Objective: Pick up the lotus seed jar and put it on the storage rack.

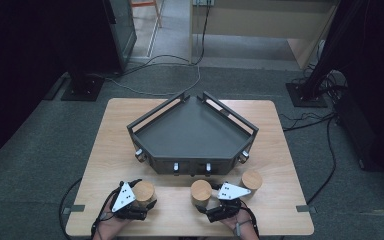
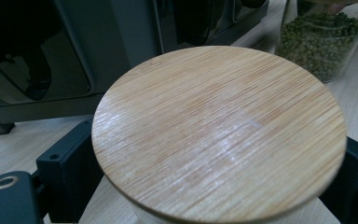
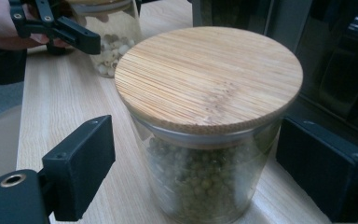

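**With both grippers lined up on jars, nothing has gone onto the rack yet**

While the left gripper (image 1: pixel 141 197) sits around the left jar (image 1: pixel 144 189), its black jaws flank the glass just under the bamboo lid. Whether they are pressing or merely bracketing I cannot tell, since the lid hides the contact in the left gripper view. Across to the right gripper (image 1: pixel 207 198): it is spread wide, with the middle jar (image 1: pixel 200 190) standing between its jaws. A sliver of table shows beside the left jaw in the right gripper view, so that one is released, not grasping.

Both jars stand upright on the wooden table (image 1: pixel 105 165), near its front edge and just in front of the dark corner rack (image 1: pixel 195 161). The third jar (image 1: pixel 251 180) stands just beside the right gripper, untouched.

As for progress, I would call this the very start. The rack's shelf carries nothing, and all the jars are down on the table with lids on. If the work is loading that rack, every lift remains to be done, and the grips come first.

The count:
- Three jars, each with a round bamboo lid. The left holds pale pieces and the middle holds green beans; the third's contents I cannot make out.
- Two grippers.
- One rack, with four silvery knobs along its front.
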The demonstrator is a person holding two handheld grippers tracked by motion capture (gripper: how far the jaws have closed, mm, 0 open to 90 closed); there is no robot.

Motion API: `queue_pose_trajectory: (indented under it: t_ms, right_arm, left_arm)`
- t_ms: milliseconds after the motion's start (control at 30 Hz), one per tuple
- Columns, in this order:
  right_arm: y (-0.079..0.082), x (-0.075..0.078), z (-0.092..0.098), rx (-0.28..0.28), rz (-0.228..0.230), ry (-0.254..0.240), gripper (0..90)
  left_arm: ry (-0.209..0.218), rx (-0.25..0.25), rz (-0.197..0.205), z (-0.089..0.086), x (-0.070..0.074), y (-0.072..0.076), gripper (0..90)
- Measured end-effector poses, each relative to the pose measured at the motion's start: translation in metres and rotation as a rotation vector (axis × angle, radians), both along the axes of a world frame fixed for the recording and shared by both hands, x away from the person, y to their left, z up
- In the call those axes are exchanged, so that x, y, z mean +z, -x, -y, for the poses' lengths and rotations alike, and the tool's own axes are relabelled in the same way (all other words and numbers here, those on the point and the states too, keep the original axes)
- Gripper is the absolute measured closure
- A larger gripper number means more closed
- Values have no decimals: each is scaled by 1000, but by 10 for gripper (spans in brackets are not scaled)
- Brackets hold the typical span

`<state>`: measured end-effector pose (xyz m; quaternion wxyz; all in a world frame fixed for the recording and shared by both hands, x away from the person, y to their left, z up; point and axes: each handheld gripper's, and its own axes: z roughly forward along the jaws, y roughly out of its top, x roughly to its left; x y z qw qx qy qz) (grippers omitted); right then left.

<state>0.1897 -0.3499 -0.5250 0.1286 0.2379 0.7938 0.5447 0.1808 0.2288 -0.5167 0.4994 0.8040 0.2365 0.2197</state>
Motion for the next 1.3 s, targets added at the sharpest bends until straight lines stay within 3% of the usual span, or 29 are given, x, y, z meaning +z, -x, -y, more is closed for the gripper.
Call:
queue_pose_trajectory:
  t_ms: [633,900,933,1300]
  right_arm:
    - [-1,-2,2,9,-7,-16,115]
    - [-1,-1,1,9,-4,-9,115]
    - [-1,-1,1,8,-4,-7,115]
    - [-1,0,0,7,-1,-1,115]
  left_arm:
    - [12,9,-8,0,-1,-1,85]
    - [13,4,-1,1,-1,-2,174]
    - [9,2,1,1,0,-1,228]
    - [10,8,-14,5,3,0,237]
